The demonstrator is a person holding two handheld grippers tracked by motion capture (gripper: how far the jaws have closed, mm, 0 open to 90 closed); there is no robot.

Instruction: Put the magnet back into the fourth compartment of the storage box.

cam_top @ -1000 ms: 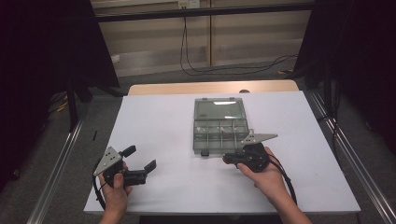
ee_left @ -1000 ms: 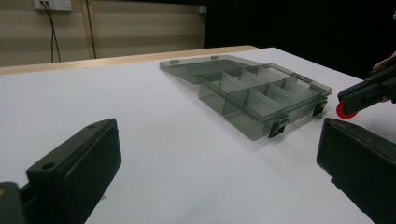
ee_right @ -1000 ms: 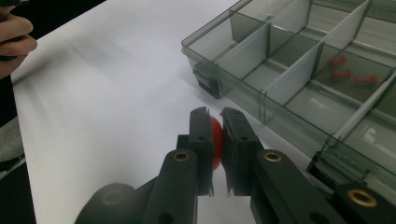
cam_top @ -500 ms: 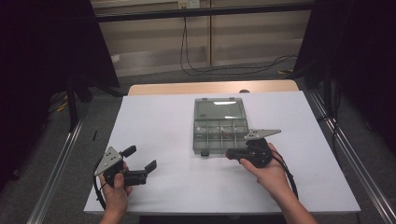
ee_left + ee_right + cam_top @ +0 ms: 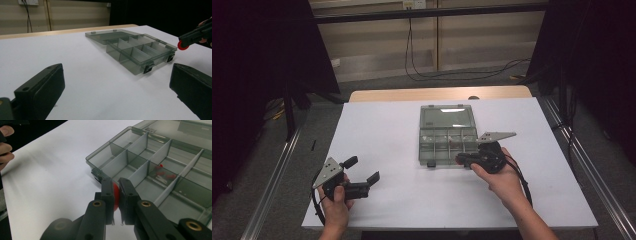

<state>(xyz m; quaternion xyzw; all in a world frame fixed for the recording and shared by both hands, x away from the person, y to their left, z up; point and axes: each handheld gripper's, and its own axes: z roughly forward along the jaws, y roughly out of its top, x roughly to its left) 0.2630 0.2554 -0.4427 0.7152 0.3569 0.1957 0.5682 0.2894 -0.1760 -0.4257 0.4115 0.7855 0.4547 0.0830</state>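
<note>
Tightly on red disc (image 5: pixel 115 196): right gripper (image 5: pixel 115 185).

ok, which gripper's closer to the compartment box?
Right. The right gripper is at the near edge of the open compartment box, shut on a small red disc. The left gripper sits well off to the box's left, jaws open.

- Organiser box (image 5: pixel 160 167): smoky see-through plastic, glossy and smooth.
- Desk (image 5: pixel 382 135): matt white top with a pale wood edge.
- Right tongs (image 5: pixel 116 195): matt black plastic.
- Red disc (image 5: pixel 115 195): smooth, shiny.
</note>
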